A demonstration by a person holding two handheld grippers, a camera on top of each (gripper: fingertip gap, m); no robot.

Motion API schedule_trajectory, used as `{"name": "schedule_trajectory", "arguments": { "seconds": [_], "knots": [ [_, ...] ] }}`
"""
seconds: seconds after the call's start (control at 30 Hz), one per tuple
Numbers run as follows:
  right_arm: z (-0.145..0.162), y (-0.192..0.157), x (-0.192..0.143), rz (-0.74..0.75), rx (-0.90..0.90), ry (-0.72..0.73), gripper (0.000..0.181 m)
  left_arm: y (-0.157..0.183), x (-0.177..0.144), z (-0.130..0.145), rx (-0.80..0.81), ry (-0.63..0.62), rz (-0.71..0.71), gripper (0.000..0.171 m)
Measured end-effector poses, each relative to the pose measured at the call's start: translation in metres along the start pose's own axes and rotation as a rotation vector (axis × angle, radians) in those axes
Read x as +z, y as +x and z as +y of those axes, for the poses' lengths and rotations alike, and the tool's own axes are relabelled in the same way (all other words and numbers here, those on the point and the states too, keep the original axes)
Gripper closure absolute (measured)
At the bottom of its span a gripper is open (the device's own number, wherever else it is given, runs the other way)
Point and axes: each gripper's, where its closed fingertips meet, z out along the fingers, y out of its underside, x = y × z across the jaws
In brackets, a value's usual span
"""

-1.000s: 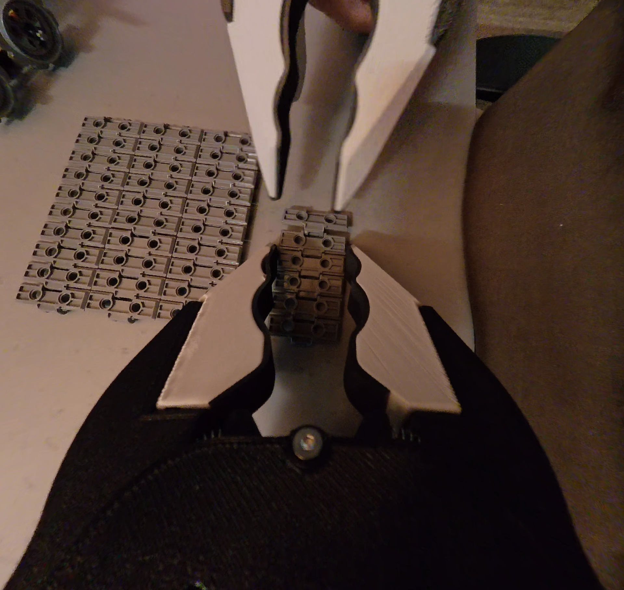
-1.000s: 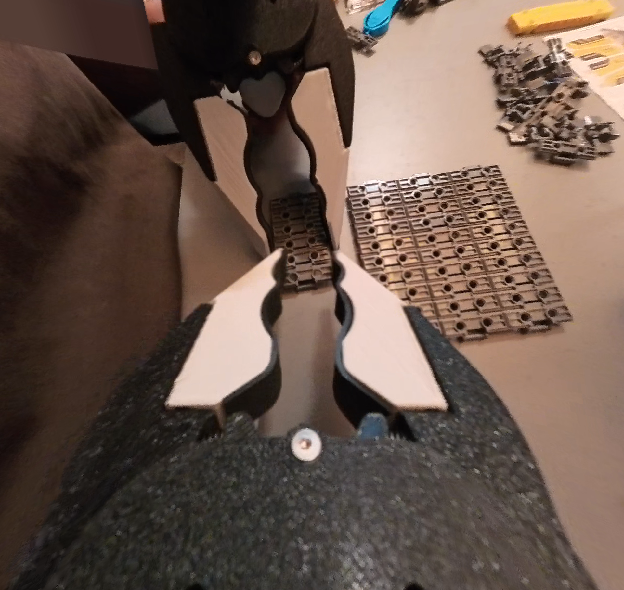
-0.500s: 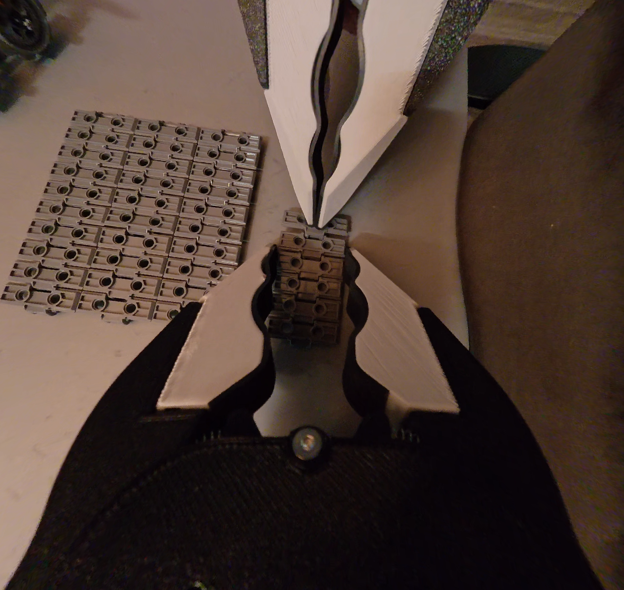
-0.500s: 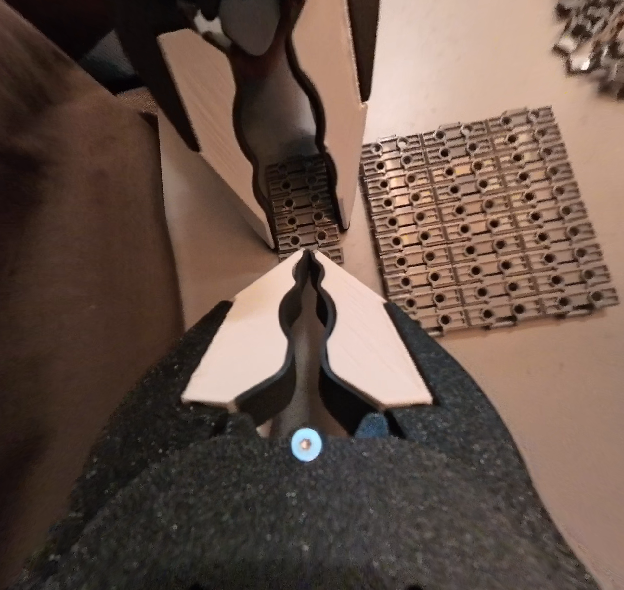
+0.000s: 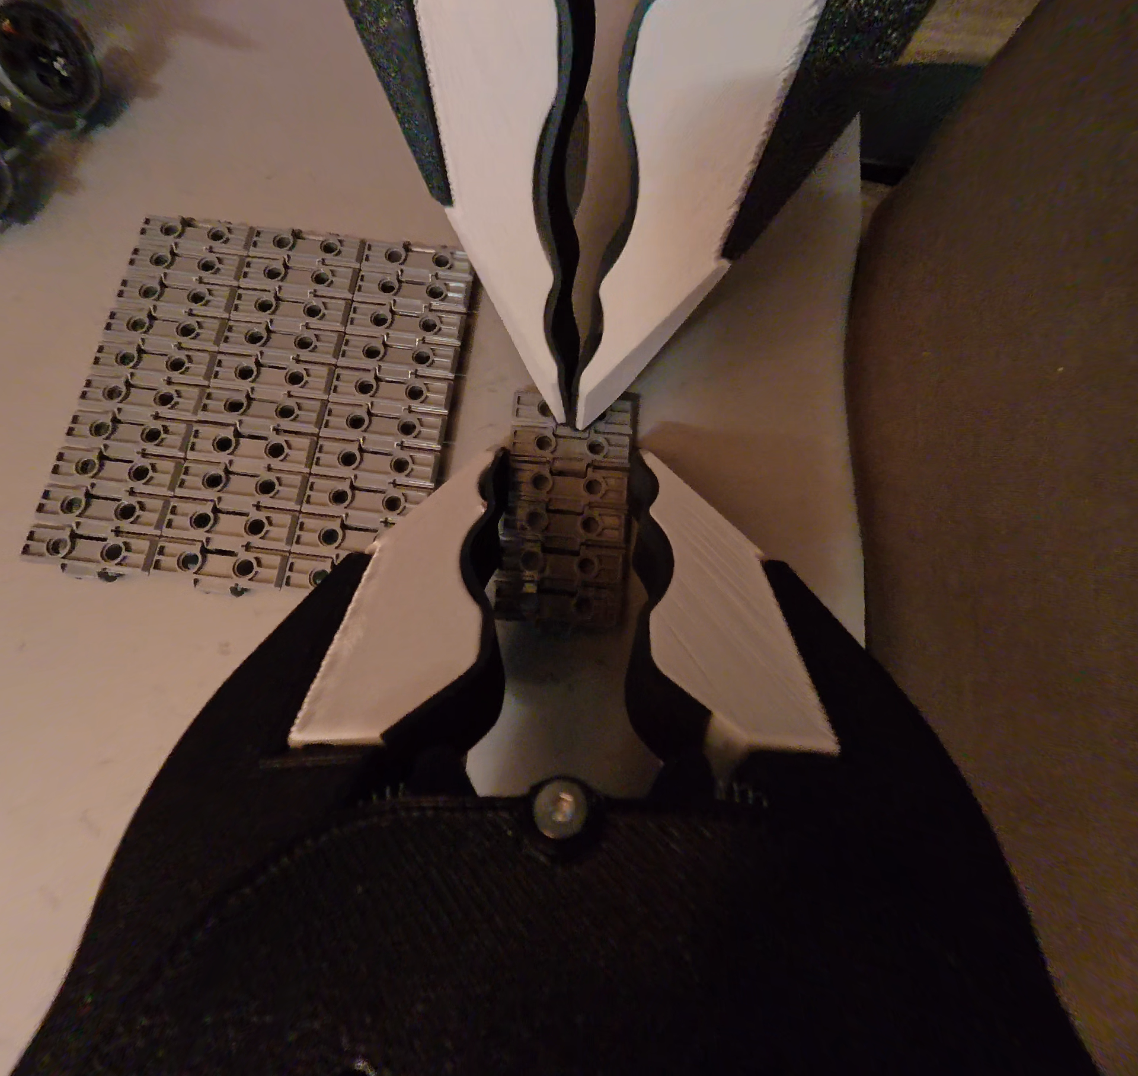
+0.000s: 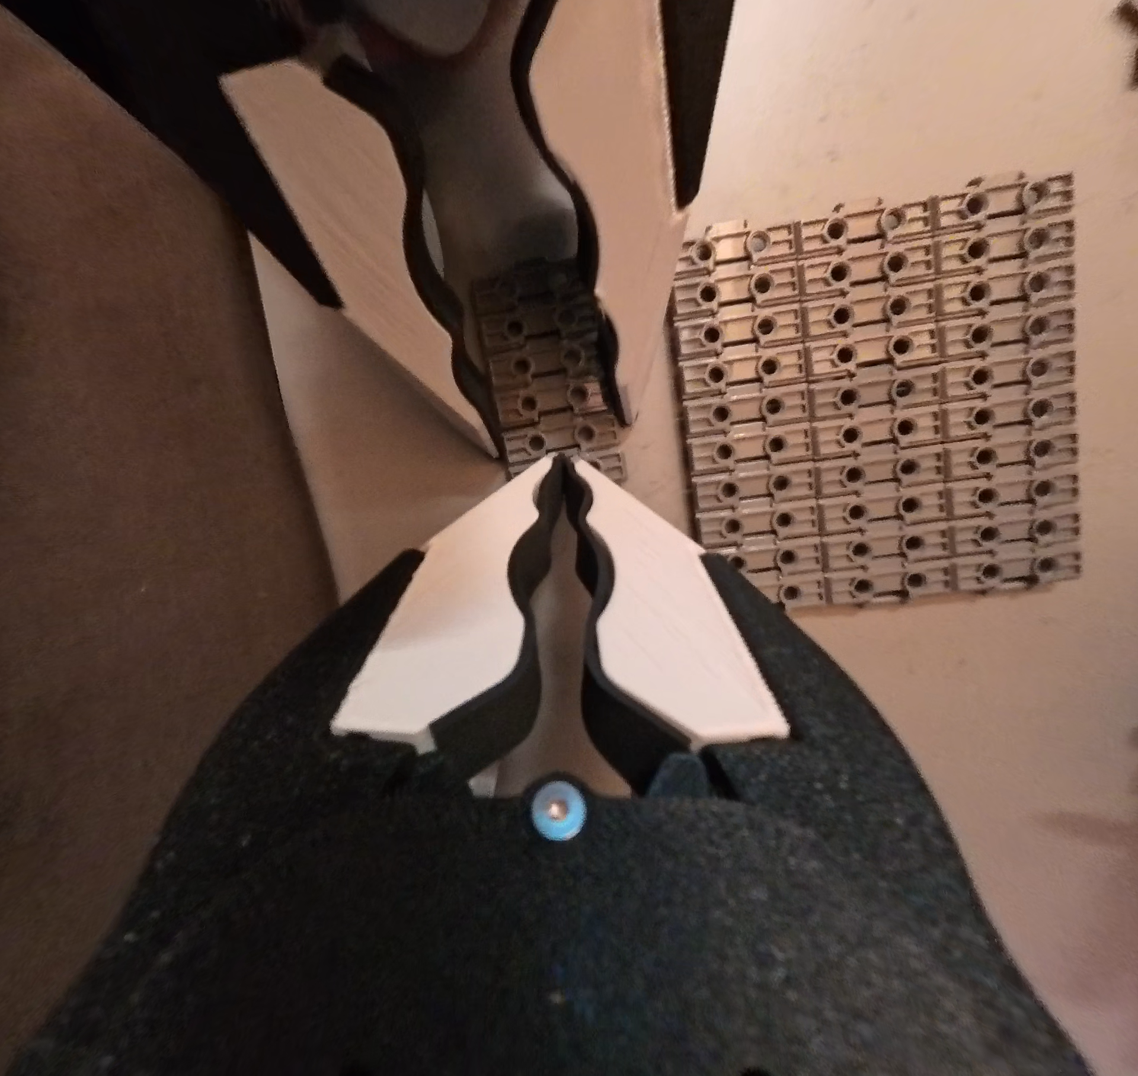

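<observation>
A: Left gripper [image 5: 566,474] clamps the short grey link strip [image 5: 569,523] at centre frame, steadying it on the table [image 5: 246,123].

B: Right gripper [image 6: 563,461], fingers pressed together, pokes the strip's far end; link mat [image 6: 874,394] lies beside.

The right gripper [image 6: 561,461], wide open a second ago, now has its fingers pinched together, the tips meeting at the near end of the narrow grey link strip [image 6: 542,369]. It sits closer and steeper over the strip than before. The grey link mat [image 6: 874,394] appears larger and nearer in the right wrist view.
</observation>
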Motion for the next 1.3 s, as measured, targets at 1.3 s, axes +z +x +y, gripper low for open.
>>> {"name": "schedule_trajectory", "arguments": {
  "seconds": [1.3],
  "knots": [
    [0.009, 0.009, -0.039, 0.180, 0.089, 0.512, 0.178, -0.201, -0.067, 0.053, -0.276, -0.158, -0.592, 0.143]
  ]
}}
